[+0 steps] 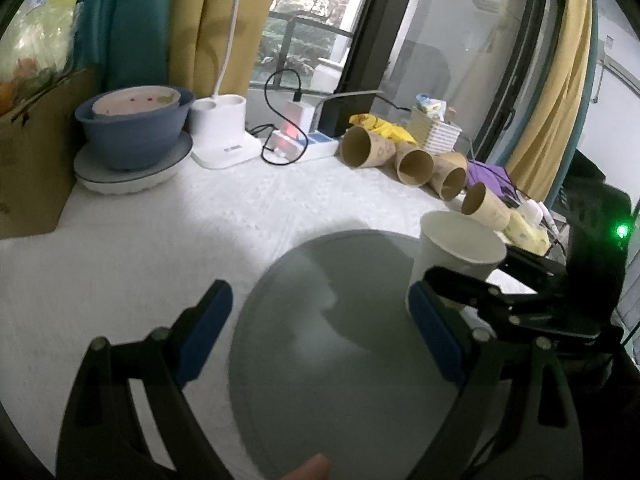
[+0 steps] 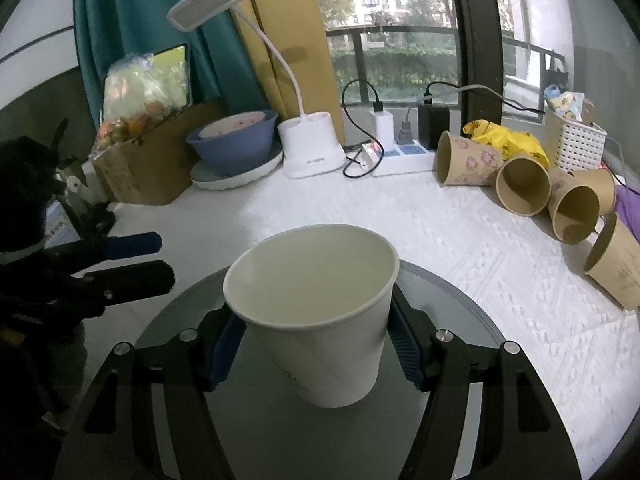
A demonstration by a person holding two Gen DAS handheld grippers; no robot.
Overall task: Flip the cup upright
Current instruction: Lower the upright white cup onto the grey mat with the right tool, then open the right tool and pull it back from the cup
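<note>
A white paper cup [image 2: 320, 320] stands mouth-up on a round grey tray [image 2: 460, 320], slightly tilted. My right gripper [image 2: 314, 344] is shut on the cup, a blue pad on each side of its wall. In the left wrist view the same cup [image 1: 456, 256] sits at the tray's right edge [image 1: 320, 340] with the right gripper's fingers across it. My left gripper [image 1: 320, 320] is open and empty, hovering over the tray's left part; it also shows in the right wrist view [image 2: 136, 256] at the left.
Several brown paper cups [image 2: 520, 188] lie on their sides at the back right. A blue bowl on a plate [image 2: 232, 148], a white lamp base [image 2: 312, 148], a power strip [image 2: 400, 156], a cardboard box [image 2: 152, 164] and a white basket [image 2: 576, 140] line the back.
</note>
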